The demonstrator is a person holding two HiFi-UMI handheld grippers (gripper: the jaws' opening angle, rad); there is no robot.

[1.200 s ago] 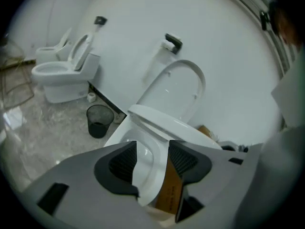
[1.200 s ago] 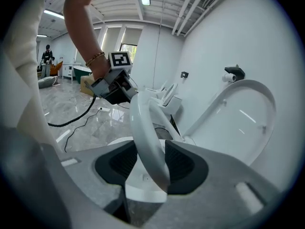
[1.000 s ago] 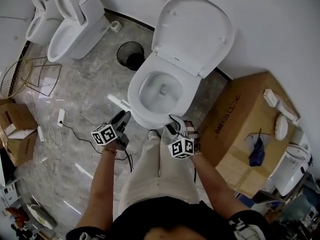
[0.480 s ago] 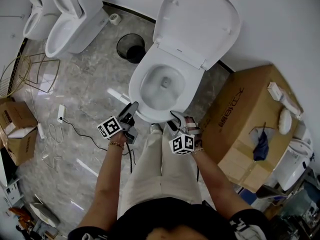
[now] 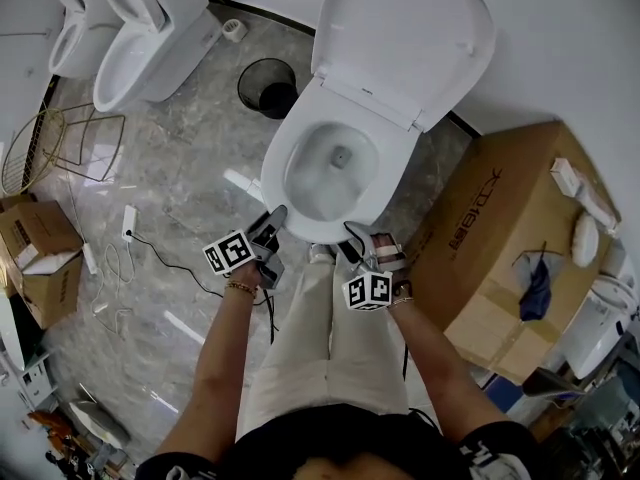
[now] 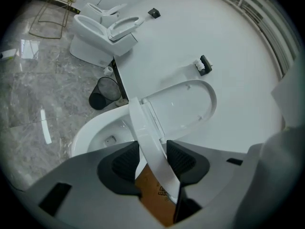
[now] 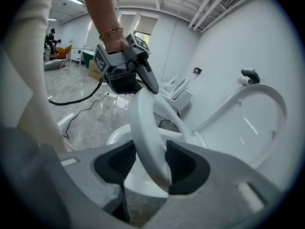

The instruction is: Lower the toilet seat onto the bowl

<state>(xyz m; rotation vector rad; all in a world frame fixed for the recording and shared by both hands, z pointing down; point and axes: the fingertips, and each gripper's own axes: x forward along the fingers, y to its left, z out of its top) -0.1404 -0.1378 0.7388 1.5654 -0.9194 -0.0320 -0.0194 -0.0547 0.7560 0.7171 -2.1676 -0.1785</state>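
Note:
The white toilet seat [image 5: 277, 165] hangs part-way down over the bowl [image 5: 335, 163], and the lid [image 5: 405, 38] stands up against the wall. My left gripper [image 5: 274, 218] is at the seat's front left. The seat rim [image 6: 148, 140] runs between its pads; its jaws have just been closing and now press on it. My right gripper [image 5: 352, 240] is shut on the seat's front right, with the ring [image 7: 145, 123] pinched between its pads. The left gripper [image 7: 151, 86] also shows in the right gripper view, at the ring's far edge.
A black waste bin [image 5: 266, 89] stands left of the toilet, and a large cardboard box [image 5: 500, 228] is close on its right. Two more toilets [image 5: 140, 38] are at the far left. A cable [image 5: 150, 258] lies on the marble floor. The person's legs [image 5: 325, 338] are right before the bowl.
Both grippers have sunk a little with the seat between them. The left gripper has shifted right, closer to the bowl's front.

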